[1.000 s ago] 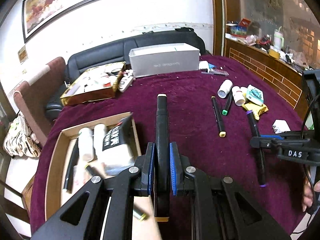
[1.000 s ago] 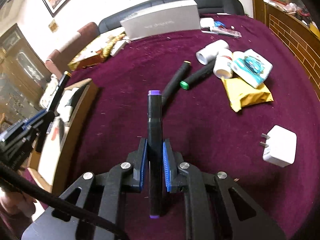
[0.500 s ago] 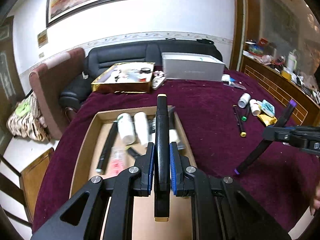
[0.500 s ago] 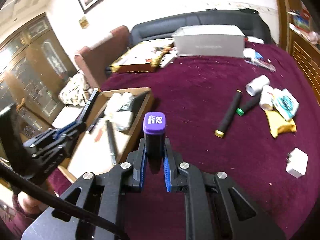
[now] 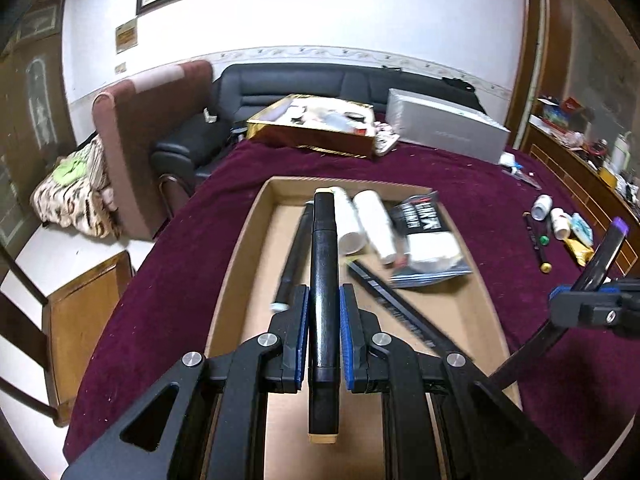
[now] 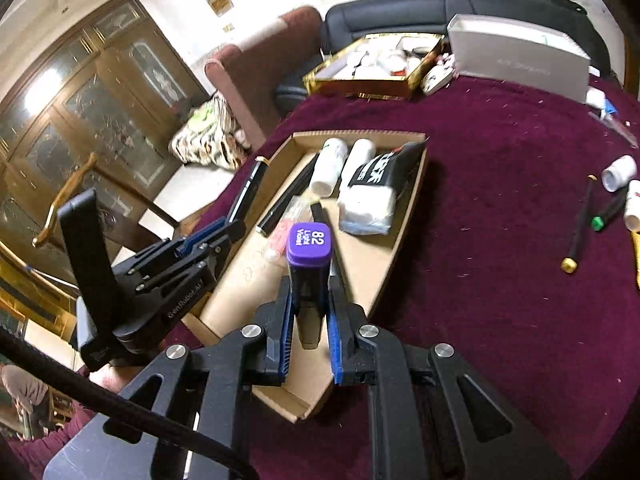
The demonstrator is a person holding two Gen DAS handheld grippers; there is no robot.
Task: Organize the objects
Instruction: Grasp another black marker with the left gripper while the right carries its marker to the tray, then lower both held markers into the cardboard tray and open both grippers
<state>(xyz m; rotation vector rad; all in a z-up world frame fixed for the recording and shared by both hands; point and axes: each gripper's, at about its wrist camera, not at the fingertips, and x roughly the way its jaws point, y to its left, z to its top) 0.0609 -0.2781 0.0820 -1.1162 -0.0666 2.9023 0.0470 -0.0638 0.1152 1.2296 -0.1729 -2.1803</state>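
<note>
My left gripper [image 5: 324, 312] is shut on a black marker with cream caps [image 5: 323, 264], held level above the open cardboard box [image 5: 244, 240]. My right gripper [image 6: 308, 304] is shut on a black marker with a purple cap [image 6: 309, 245] marked 82, tilted up over the box's near end [image 6: 384, 264]. The box holds two white bottles [image 5: 368, 224], a black-and-white packet [image 5: 424, 236] and black pens [image 5: 296, 248]. The right gripper shows at the right of the left wrist view [image 5: 580, 300]; the left gripper shows at the left of the right wrist view [image 6: 212, 232].
On the maroon tablecloth to the right lie two markers [image 6: 580, 228], white bottles [image 6: 620, 172] and packets [image 5: 580, 232]. A gold tray [image 5: 320, 128] and a grey box [image 5: 444, 128] stand at the far edge. A chair [image 5: 128, 140] and sofa lie beyond.
Both grippers have moved left, from over the cloth to over the cardboard box, each carrying its marker. The purple-capped marker has tilted upward.
</note>
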